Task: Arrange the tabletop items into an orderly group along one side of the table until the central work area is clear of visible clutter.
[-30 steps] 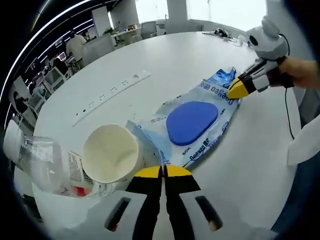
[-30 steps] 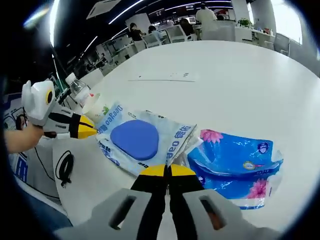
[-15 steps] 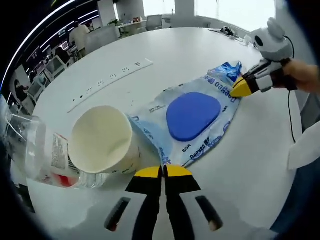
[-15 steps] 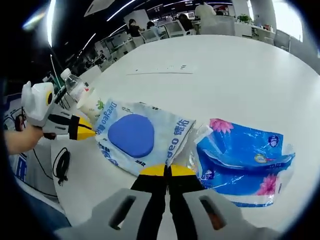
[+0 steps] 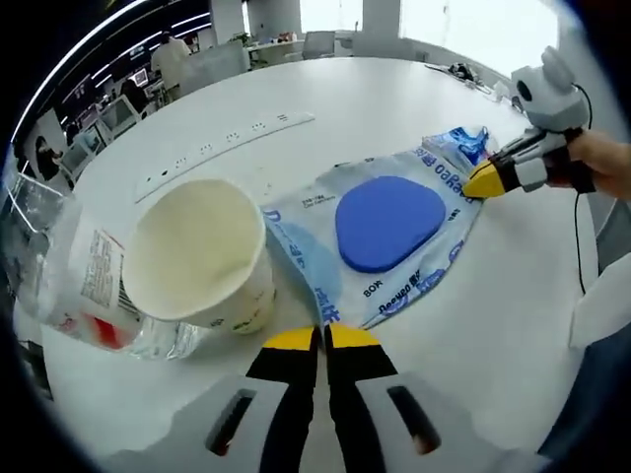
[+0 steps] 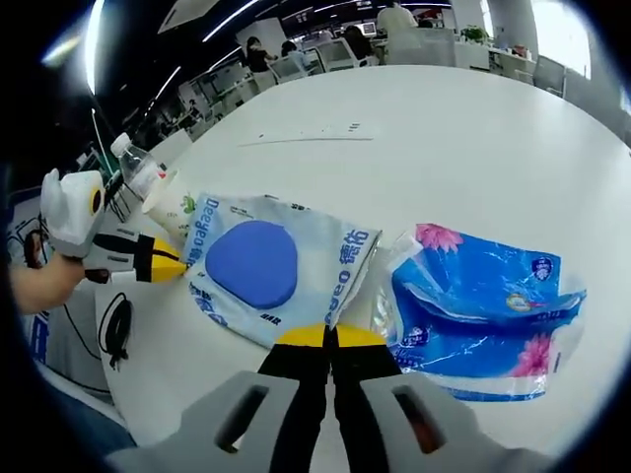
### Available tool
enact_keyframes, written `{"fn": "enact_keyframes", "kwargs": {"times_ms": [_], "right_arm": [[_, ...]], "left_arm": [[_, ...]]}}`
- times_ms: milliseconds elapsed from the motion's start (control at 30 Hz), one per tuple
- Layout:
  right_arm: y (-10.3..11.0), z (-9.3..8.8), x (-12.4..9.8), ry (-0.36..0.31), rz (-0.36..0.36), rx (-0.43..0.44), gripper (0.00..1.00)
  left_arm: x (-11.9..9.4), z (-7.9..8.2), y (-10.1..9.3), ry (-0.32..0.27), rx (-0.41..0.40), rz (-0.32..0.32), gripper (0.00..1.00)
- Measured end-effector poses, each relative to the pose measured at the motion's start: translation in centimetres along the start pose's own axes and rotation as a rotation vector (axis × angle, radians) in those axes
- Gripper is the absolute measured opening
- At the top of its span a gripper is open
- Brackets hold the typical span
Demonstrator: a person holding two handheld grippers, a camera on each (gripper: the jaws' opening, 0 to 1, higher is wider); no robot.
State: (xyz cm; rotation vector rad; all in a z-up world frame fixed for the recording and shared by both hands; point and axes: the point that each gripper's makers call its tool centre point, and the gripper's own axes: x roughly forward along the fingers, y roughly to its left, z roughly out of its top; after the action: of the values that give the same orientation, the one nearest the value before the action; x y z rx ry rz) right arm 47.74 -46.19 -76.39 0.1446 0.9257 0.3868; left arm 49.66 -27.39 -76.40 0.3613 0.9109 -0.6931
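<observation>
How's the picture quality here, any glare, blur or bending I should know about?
Left gripper view: fisheye bends the power strip and bulges the paper cup; windows at the top are blown out. Right gripper view: light streaks flare top left, glare on the blue tissue pack; the wipes pack stays sharp.

The wipes pack (image 5: pixel 380 236) is pale blue-white with a solid blue oval lid; the paper cup (image 5: pixel 197 258) is cream. The tissue pack (image 6: pixel 483 301) is bright blue, with what look like pink flowers.

An open-plan office: rows of desks (image 6: pixel 325 54), chairs, ceiling strip lights.
</observation>
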Motion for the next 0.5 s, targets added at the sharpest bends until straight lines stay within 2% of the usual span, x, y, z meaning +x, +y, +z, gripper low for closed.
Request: {"fn": "enact_keyframes", "kwargs": {"times_ms": [67, 233, 367, 500], "right_arm": [[-0.01, -0.01, 0.07, 0.002, -0.004, -0.002, 0.0], [0.16, 0.17, -0.02, 0.003, -0.027, -0.012, 0.0], [0.21, 0.32, -0.2, -0.001, -0.037, -0.028, 0.0], [0.23, 0.94, -0.78, -0.017, -0.049, -0.038, 0.01]], "left_arm": [[0.04, 0.0, 0.05, 0.002, -0.018, 0.0, 0.0], [0.18, -0.06, -0.15, 0.007, 0.028, 0.026, 0.0], [0.14, -0.04, 0.0, 0.006, 0.006, 0.026, 0.0], [0.16, -0.04, -0.13, 0.01, 0.027, 0.038, 0.0]]}}
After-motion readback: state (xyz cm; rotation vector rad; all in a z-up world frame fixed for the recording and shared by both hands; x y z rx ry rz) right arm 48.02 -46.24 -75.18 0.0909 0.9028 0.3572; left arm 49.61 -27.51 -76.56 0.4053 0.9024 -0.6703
